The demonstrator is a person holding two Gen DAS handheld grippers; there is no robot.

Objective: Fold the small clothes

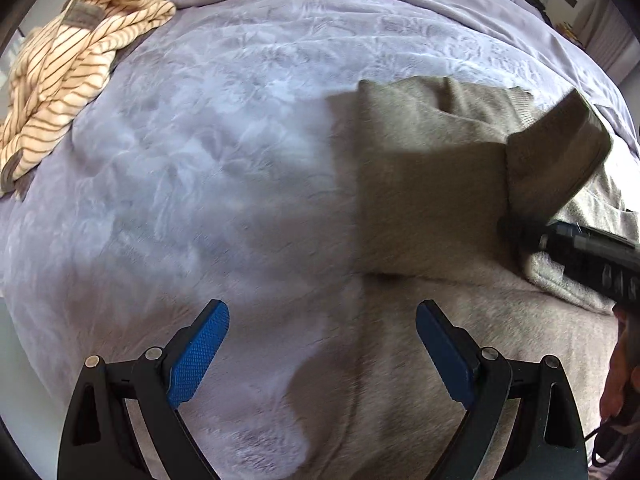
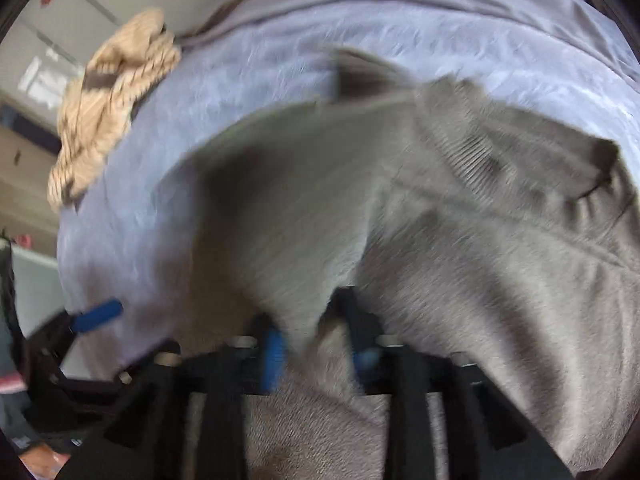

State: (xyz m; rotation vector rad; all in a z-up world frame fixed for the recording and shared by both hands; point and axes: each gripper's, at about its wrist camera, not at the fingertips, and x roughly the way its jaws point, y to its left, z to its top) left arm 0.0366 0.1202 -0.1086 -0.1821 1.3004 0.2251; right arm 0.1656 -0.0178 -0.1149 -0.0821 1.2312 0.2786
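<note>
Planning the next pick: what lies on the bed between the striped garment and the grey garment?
Nothing: only bare lilac blanket separates the striped garment from the grey garment, clearest in the left wrist view.

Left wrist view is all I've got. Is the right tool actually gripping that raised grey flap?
Observer: Probably not. The right wrist view is blurred, but the right tool has its fingers apart, with a fold of the grey garment passing between them.
Operator: What lies beyond that tool, on its far side?
Observer: More of the garment, spread over the blanket, with a ribbed band running across it.
</note>
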